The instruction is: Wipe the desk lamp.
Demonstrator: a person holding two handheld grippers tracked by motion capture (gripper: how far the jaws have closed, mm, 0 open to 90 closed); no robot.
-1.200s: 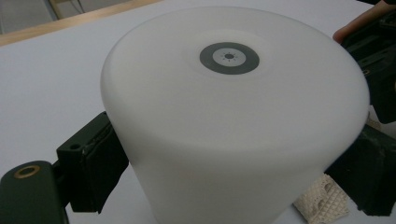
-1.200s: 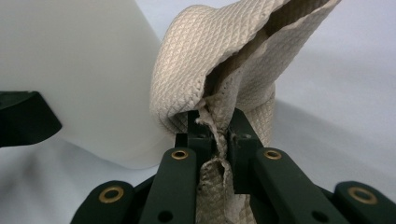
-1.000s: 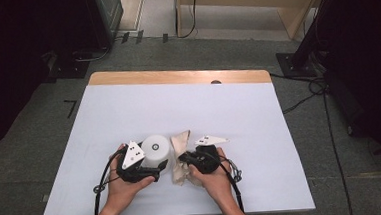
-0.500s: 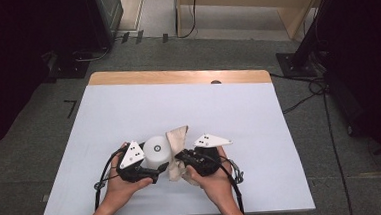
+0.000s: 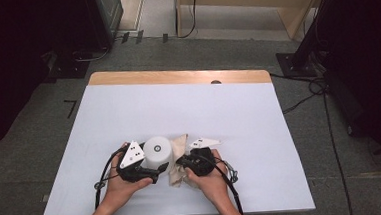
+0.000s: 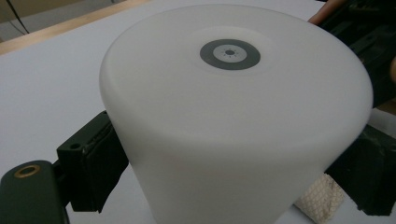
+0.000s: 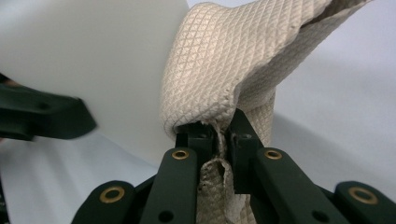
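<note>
The white-topped table [image 5: 259,118] (a bare wooden strip along its far edge) bears a white cylinder [image 5: 157,150] and a beige cloth [image 5: 178,163].

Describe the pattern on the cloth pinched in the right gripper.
The cloth is beige with a fine diamond-grid waffle weave, clearest in the right gripper view.

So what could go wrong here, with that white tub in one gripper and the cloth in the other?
Two things, probably. The left gripper clamps the smooth white container only low on its sides, so a firm wipe might twist or slip it loose. The right gripper pinches just a narrow fold of the beige cloth, which rests against the container; rubbing hard could tug that fold out of the gripper.
</note>
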